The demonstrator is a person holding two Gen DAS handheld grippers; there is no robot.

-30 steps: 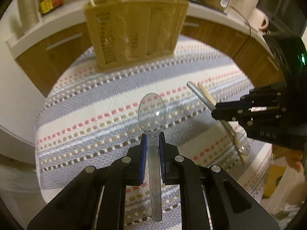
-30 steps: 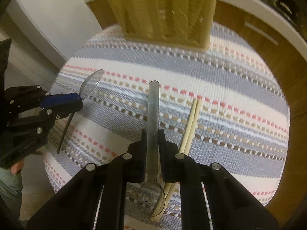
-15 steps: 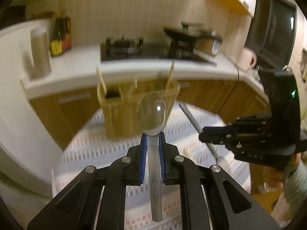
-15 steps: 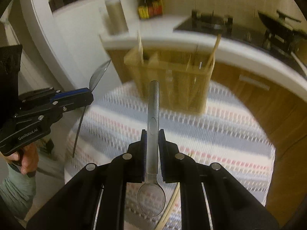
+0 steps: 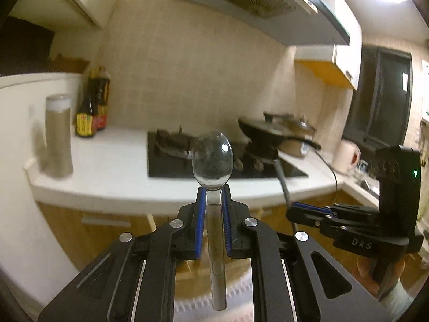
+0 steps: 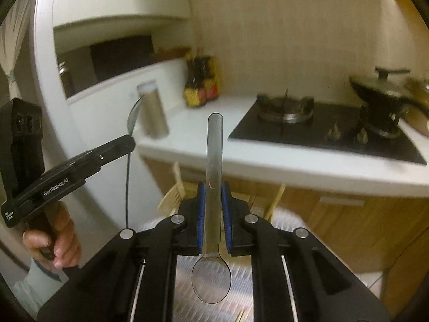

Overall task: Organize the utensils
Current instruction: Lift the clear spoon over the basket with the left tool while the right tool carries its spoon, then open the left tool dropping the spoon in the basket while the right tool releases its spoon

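Observation:
My left gripper (image 5: 213,204) is shut on a metal spoon (image 5: 213,158), bowl pointing forward and up. My right gripper (image 6: 213,204) is shut on a second metal spoon (image 6: 214,145), handle pointing forward and its bowl back near the camera. Each gripper shows in the other's view: the right one (image 5: 300,212) at the right, the left one (image 6: 126,143) at the left. Both are held high, tilted up toward the kitchen counter. The wicker utensil holder (image 6: 174,196) sits low behind the fingers, mostly hidden. The striped cloth (image 6: 284,220) shows only as a blurred strip.
A white counter (image 5: 112,171) carries a black gas hob (image 5: 171,158), a dark pan (image 5: 270,131), sauce bottles (image 5: 91,107) and a grey canister (image 5: 57,136). Wooden cabinet fronts (image 6: 362,220) run below it. A window (image 5: 386,99) is at the right.
Both grippers have risen and tilted up with their spoons; the views swung from the striped cloth and holder to the counter and wall. The grips have not changed.

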